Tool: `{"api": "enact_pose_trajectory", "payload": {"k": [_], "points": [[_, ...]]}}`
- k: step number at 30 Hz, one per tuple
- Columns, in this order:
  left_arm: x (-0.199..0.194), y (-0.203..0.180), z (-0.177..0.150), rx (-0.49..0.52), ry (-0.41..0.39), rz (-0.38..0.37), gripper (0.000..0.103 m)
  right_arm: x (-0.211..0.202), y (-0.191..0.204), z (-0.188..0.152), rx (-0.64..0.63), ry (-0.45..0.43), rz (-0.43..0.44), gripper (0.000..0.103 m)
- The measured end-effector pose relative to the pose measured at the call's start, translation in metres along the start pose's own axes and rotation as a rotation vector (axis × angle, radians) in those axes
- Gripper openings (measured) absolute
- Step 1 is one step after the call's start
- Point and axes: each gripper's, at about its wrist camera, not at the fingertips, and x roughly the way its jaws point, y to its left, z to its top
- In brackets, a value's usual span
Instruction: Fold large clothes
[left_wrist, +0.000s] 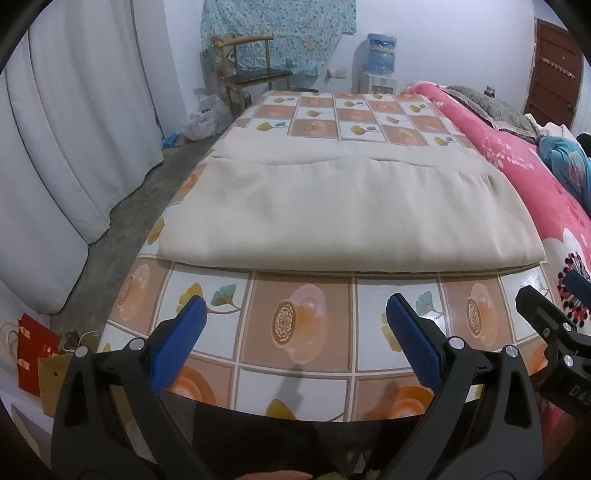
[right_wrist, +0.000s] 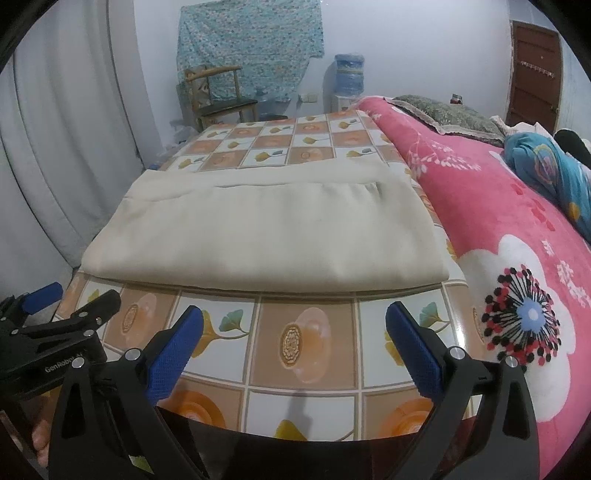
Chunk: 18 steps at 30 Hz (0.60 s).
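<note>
A large cream cloth (left_wrist: 332, 214) lies folded flat across the patterned table (left_wrist: 295, 332), its near folded edge a short way beyond both grippers; it also shows in the right wrist view (right_wrist: 266, 232). My left gripper (left_wrist: 295, 314) is open and empty, held above the table's near edge. My right gripper (right_wrist: 294, 321) is open and empty, beside the left one, also at the near edge. Each gripper shows at the edge of the other's view: the right gripper (left_wrist: 554, 314) and the left gripper (right_wrist: 55, 314).
A bed with a pink flowered blanket (right_wrist: 498, 221) borders the table on the right. White curtains (left_wrist: 74, 147) hang at the left. A wooden chair (left_wrist: 251, 74) and a water dispenser (left_wrist: 380, 62) stand at the far wall. Red paper bags (left_wrist: 33, 350) sit on the floor at left.
</note>
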Motion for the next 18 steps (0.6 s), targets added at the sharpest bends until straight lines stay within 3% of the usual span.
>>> {"api": "enact_pose_trajectory", "payload": {"k": [18], "points": [[0.0029, 0.0021, -0.0023, -0.010, 0.012, -0.012, 0.094, 0.0014, 0.0013, 0.0001, -0.004, 0.018, -0.002, 0.096]]}}
